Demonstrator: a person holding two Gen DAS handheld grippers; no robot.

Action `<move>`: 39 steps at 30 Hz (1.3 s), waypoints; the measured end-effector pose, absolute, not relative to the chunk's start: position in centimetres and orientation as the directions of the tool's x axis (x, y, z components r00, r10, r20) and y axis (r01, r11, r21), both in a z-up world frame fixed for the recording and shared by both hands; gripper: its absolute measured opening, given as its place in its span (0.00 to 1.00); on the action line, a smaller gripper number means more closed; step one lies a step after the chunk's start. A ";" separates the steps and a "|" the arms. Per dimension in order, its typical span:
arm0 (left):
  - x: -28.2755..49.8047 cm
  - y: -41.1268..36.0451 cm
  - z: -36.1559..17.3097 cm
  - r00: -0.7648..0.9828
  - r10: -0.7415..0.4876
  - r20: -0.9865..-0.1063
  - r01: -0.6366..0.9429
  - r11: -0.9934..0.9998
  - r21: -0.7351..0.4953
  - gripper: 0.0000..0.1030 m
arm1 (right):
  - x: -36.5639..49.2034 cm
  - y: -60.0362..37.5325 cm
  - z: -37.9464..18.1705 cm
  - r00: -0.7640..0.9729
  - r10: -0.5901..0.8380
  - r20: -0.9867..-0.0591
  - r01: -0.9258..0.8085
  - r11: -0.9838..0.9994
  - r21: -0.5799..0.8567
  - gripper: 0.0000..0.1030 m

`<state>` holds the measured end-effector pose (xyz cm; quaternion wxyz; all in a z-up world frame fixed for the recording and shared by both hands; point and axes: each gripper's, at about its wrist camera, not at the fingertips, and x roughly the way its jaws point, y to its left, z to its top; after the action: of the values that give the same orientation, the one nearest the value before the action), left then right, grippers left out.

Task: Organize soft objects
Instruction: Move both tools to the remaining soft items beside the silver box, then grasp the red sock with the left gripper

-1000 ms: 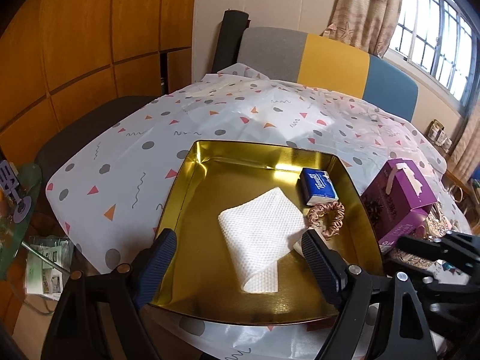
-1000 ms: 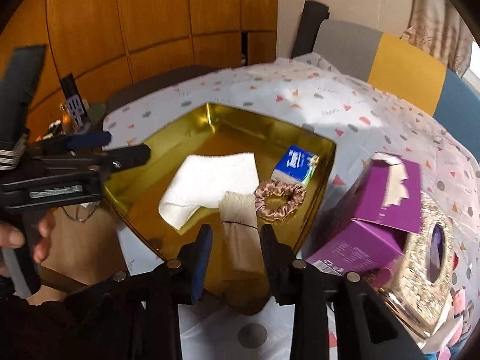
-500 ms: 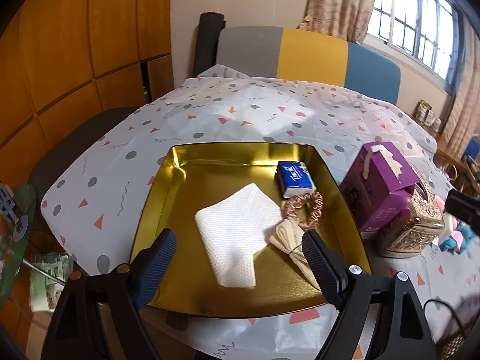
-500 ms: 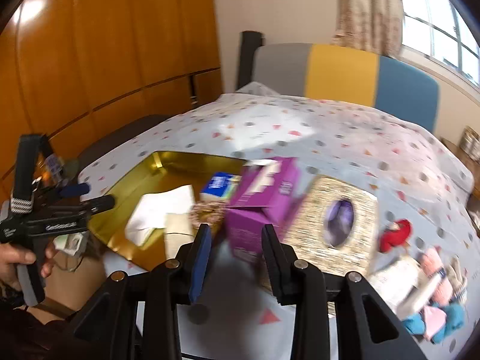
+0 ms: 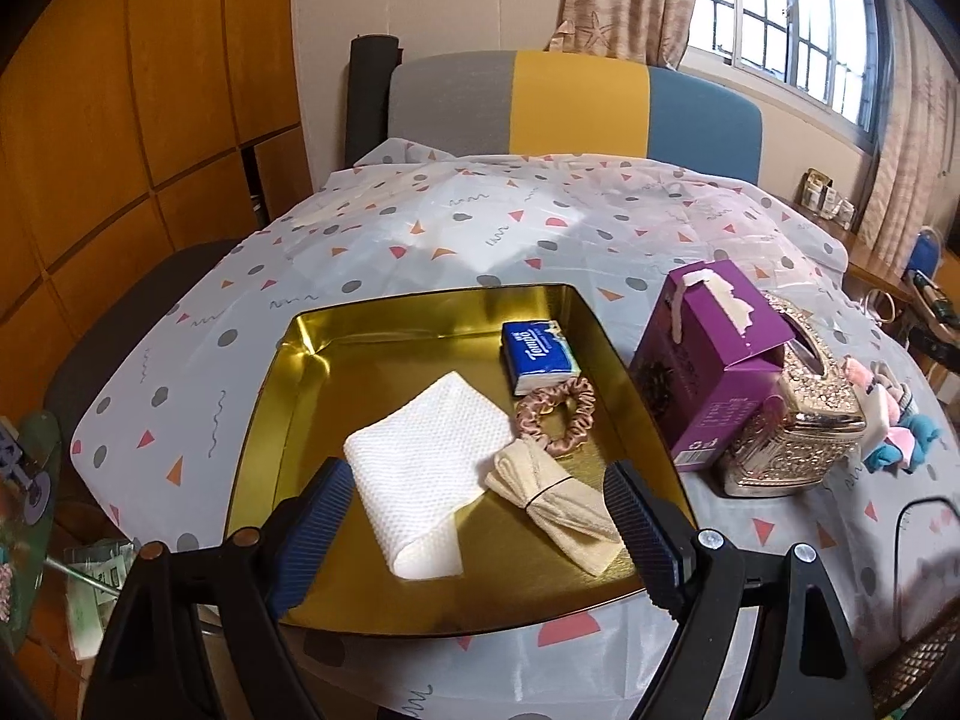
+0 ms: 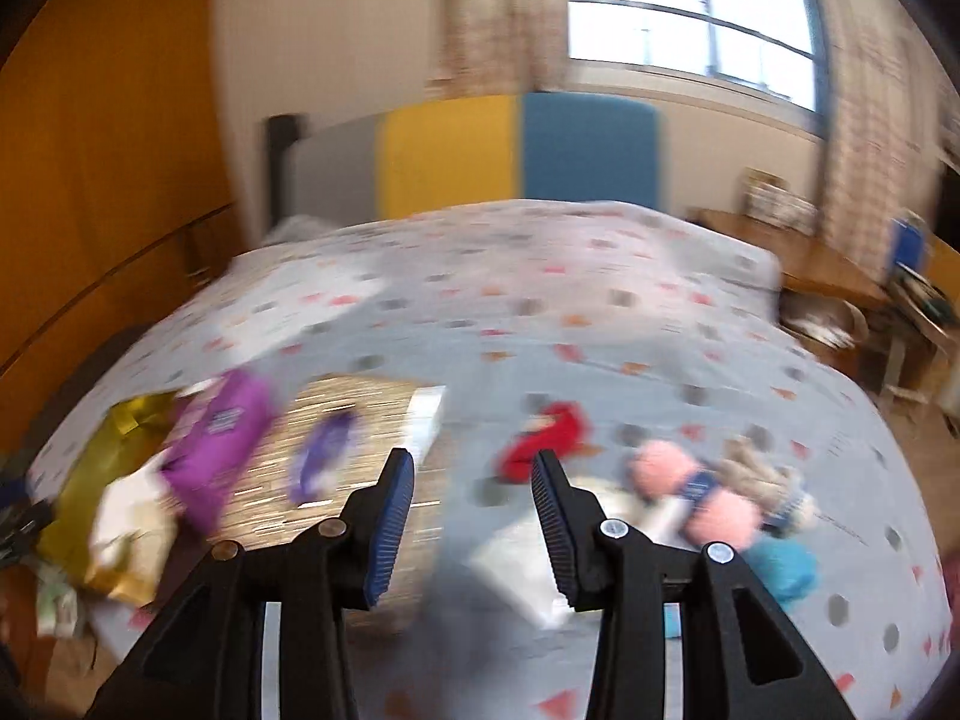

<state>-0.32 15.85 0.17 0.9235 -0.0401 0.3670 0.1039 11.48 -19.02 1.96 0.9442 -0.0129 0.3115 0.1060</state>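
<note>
Four soft things lie in the gold tray (image 5: 312, 354): white cloth (image 5: 420, 468) at its centre, beige tie (image 5: 558, 510) at 4 o'clock, scrunchie (image 5: 558, 414) and tissue pack (image 5: 540, 354) toward 2. The left gripper (image 5: 480, 534) hovers over the near rim, fingers wide and empty, likely steadying the view. A second ago the tie was between the right fingers. Now the right gripper (image 6: 474, 510), opening and empty, has swung to the red toy (image 6: 546, 438) and plush pile (image 6: 720, 498) at 1 o'clock on the worktop.

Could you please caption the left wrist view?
Open tongs hover over gold tray holding cloth, scrunchie, tissues.
</note>
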 end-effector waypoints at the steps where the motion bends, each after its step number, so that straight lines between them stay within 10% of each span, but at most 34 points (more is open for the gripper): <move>1: -0.3 15.7 0.3 0.714 0.153 -0.683 -0.213 0.977 -0.003 0.84 | 12.2 -20.5 1.6 0.793 0.143 -0.593 -0.148 0.988 0.039 0.40; 9: 0.9 12.9 3.4 0.765 0.072 -0.640 -0.100 0.995 -0.008 0.84 | 15.0 -31.6 -2.9 0.724 -0.075 -0.686 0.276 0.942 0.189 0.40; 25: 11.3 -4.6 9.0 0.683 -0.259 -0.683 0.319 0.947 -0.041 0.81 | 14.4 -34.9 -3.9 0.712 0.012 -0.703 0.354 0.857 0.374 0.40; 39: 26.1 -15.6 1.4 0.416 -0.265 -0.870 0.285 0.946 -0.152 0.38 | 14.1 -35.2 -3.4 0.747 0.078 -0.660 0.312 0.836 0.451 0.41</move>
<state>26.11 -15.63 1.43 0.8413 0.0099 0.5152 -0.1635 14.09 -35.24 -3.44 0.8921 0.2788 0.3495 -0.0657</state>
